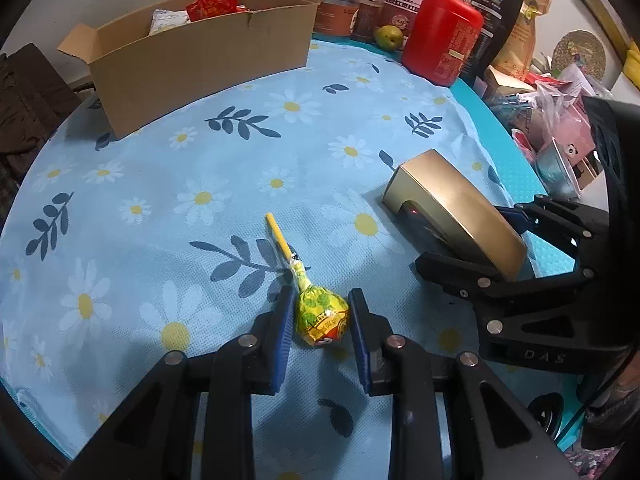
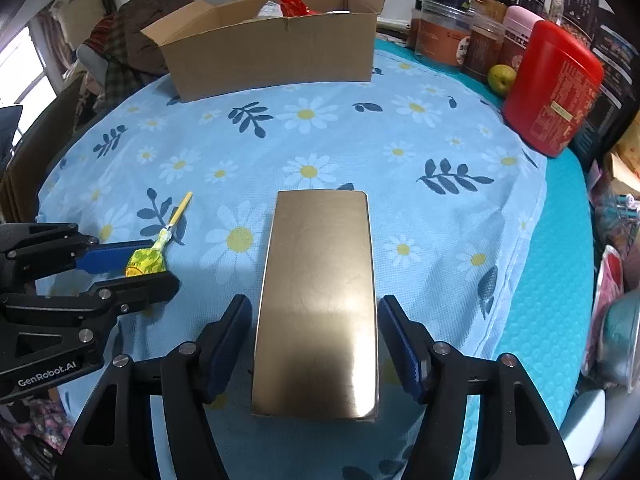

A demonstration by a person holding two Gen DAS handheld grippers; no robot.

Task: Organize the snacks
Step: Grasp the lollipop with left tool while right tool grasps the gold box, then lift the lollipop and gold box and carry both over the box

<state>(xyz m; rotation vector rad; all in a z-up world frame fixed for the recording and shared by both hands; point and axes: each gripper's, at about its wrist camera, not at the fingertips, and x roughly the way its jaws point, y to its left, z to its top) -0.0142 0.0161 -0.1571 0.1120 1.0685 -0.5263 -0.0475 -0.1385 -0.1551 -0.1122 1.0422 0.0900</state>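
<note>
A lollipop [image 1: 320, 316] in a yellow-green wrapper lies on the daisy-print cloth, its yellow stick pointing away. My left gripper [image 1: 320, 304] is shut on its wrapped head, a blue pad on each side. In the right wrist view the same lollipop [image 2: 146, 262] sits in the left gripper [image 2: 132, 264] at the left. A flat gold box [image 2: 320, 288] lies lengthwise on the cloth between the fingers of my right gripper [image 2: 314, 308], which is open, with a thin gap at each pad. An open cardboard box [image 2: 272, 52] at the far edge holds red and white snack packs.
A red canister [image 2: 552, 88], a green pear [image 2: 500, 78], jars and dark bags line the far right of the table. Plastic bags and small boxes crowd the right edge [image 1: 560, 120]. Clothes are piled behind the cardboard box at the left.
</note>
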